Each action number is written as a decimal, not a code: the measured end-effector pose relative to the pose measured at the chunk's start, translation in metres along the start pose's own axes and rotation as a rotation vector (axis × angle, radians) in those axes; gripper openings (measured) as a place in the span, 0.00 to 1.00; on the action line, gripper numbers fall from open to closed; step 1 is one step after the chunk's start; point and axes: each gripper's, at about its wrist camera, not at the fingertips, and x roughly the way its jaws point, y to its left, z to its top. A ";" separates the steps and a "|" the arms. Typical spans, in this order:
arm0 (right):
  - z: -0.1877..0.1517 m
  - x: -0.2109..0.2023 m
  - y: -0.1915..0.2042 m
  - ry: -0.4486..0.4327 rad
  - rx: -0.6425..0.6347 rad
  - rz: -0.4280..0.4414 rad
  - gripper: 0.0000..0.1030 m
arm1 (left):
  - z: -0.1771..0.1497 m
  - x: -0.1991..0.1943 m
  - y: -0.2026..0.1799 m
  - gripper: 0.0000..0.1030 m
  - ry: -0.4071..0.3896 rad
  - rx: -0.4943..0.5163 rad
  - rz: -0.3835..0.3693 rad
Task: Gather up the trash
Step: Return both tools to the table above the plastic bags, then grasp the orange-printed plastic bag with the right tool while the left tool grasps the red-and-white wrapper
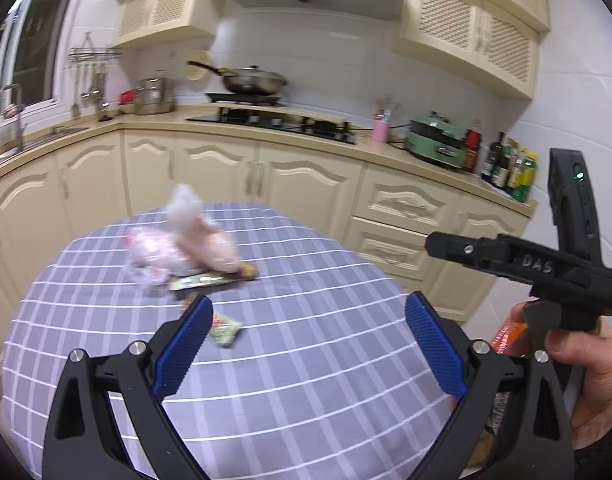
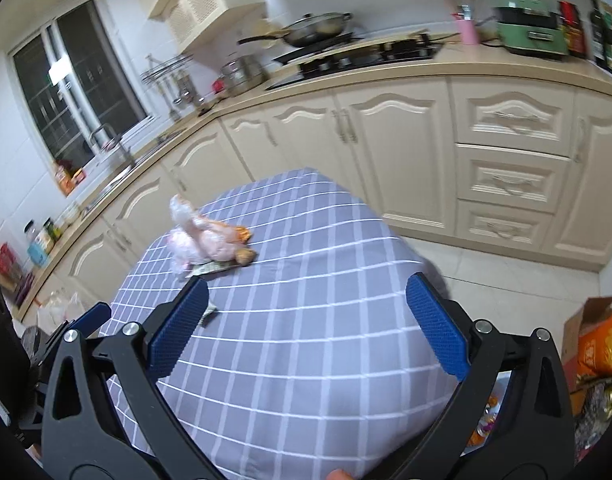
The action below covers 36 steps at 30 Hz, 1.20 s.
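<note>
— The left gripper (image 1: 306, 312)?
— Jaws spread wide, nothing between them, above the checked tablecloth (image 1: 306, 380). The right gripper (image 2: 306, 296) likewise.
— Trash?
— A pink plastic bag (image 1: 185, 240) lies mid-table, touching a flat wrapper (image 1: 197, 281); a small green packet (image 1: 225, 330), blurred, sits nearer.

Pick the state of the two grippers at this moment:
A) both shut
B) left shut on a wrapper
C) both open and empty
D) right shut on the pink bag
C: the left gripper and the right gripper each show blue pads spread wide with only the checked tablecloth between them; the pink bag and a wrapper lie on the table.
</note>
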 end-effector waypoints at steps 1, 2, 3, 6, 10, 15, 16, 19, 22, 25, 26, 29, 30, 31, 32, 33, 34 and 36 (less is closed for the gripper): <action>0.001 0.008 0.008 0.011 -0.012 0.009 0.94 | -0.001 -0.001 0.007 0.92 0.000 -0.006 0.015; 0.001 0.015 0.014 0.020 -0.022 0.017 0.94 | -0.001 -0.001 0.016 0.92 0.003 -0.012 0.037; 0.002 0.021 0.020 0.029 -0.032 0.025 0.94 | -0.001 0.000 0.022 0.92 0.006 -0.016 0.055; 0.002 0.040 0.037 0.056 -0.066 0.041 0.94 | -0.001 0.001 0.050 0.92 0.011 -0.038 0.113; 0.004 0.073 0.058 0.097 -0.110 0.056 0.94 | -0.006 0.006 0.085 0.92 0.034 -0.086 0.161; 0.009 0.121 0.082 0.146 -0.177 0.069 0.94 | -0.012 0.021 0.107 0.92 0.079 -0.111 0.175; 0.010 0.128 0.086 0.154 -0.186 0.072 0.94 | -0.014 0.026 0.110 0.92 0.090 -0.111 0.176; 0.013 0.159 0.101 0.172 -0.237 0.079 0.94 | -0.018 0.037 0.115 0.92 0.117 -0.113 0.185; 0.018 0.188 0.114 0.187 -0.298 0.077 0.94 | -0.021 0.049 0.122 0.92 0.145 -0.129 0.178; 0.023 0.213 0.123 0.198 -0.345 0.097 0.94 | -0.022 0.060 0.124 0.92 0.171 -0.135 0.188; 0.023 0.221 0.125 0.208 -0.356 0.106 0.91 | -0.021 0.064 0.124 0.92 0.177 -0.137 0.189; 0.023 0.233 0.117 0.250 -0.333 0.121 0.49 | -0.020 0.075 0.122 0.92 0.196 -0.127 0.195; 0.022 0.231 0.113 0.247 -0.321 0.138 0.44 | -0.019 0.078 0.120 0.92 0.202 -0.121 0.198; 0.020 0.225 0.108 0.242 -0.313 0.152 0.43 | -0.019 0.084 0.117 0.92 0.212 -0.116 0.200; 0.019 0.219 0.103 0.233 -0.306 0.158 0.42 | -0.018 0.088 0.116 0.92 0.222 -0.113 0.200; 0.018 0.214 0.099 0.225 -0.299 0.162 0.42 | -0.018 0.093 0.114 0.92 0.232 -0.112 0.200; 0.018 0.204 0.091 0.212 -0.282 0.168 0.42 | -0.019 0.099 0.111 0.92 0.245 -0.109 0.199; 0.017 0.188 0.078 0.189 -0.248 0.175 0.42 | -0.018 0.107 0.103 0.92 0.266 -0.093 0.201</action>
